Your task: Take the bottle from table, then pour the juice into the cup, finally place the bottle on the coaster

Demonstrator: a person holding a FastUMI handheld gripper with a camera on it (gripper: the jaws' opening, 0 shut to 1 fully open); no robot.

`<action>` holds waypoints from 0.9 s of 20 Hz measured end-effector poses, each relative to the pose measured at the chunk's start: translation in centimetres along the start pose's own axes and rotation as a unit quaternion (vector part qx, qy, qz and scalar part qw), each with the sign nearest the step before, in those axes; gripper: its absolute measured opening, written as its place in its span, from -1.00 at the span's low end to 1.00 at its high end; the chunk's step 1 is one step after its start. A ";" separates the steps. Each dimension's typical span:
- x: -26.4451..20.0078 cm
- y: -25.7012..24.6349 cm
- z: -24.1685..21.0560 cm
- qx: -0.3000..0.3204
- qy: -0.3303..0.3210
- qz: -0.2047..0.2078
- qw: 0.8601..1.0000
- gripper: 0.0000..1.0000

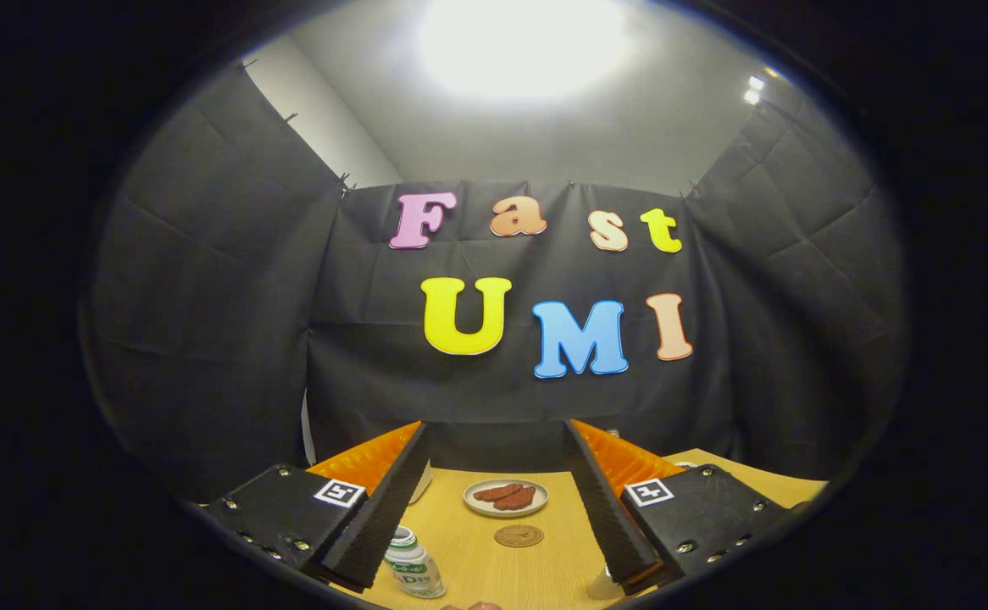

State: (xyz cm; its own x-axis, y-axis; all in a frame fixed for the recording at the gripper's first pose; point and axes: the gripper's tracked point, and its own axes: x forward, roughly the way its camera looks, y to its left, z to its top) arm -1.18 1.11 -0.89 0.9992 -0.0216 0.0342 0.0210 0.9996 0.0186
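A small white bottle with a green label and a ringed cap stands on the wooden table, low between the fingers and close to the inner side of the left one. A round brown coaster lies flat further ahead, about midway between the fingers. My gripper is open wide and holds nothing, raised above the table with its tips reaching past the table's far edge. A pale, cup-like shape peeks out by the base of the right finger, mostly hidden.
Beyond the coaster sits a light plate holding reddish-brown slices. Another pale object shows partly behind the left finger. Black cloth walls close the booth behind and at both sides. Something pinkish sits at the table's near edge.
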 end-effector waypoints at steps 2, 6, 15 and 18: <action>0.0 0.9 -1.1 0.003 0.004 0.003 1.000 0.92; 0.4 2.8 -3.2 -0.013 0.012 0.005 1.000 0.92; 1.3 7.2 -9.5 -0.006 0.056 0.041 0.998 0.93; 1.5 7.7 -11.9 -0.009 0.079 0.042 0.996 0.93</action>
State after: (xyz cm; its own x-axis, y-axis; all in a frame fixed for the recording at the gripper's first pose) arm 0.85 8.97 -12.59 0.9904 0.0641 -0.1222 -0.0640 0.9979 0.0052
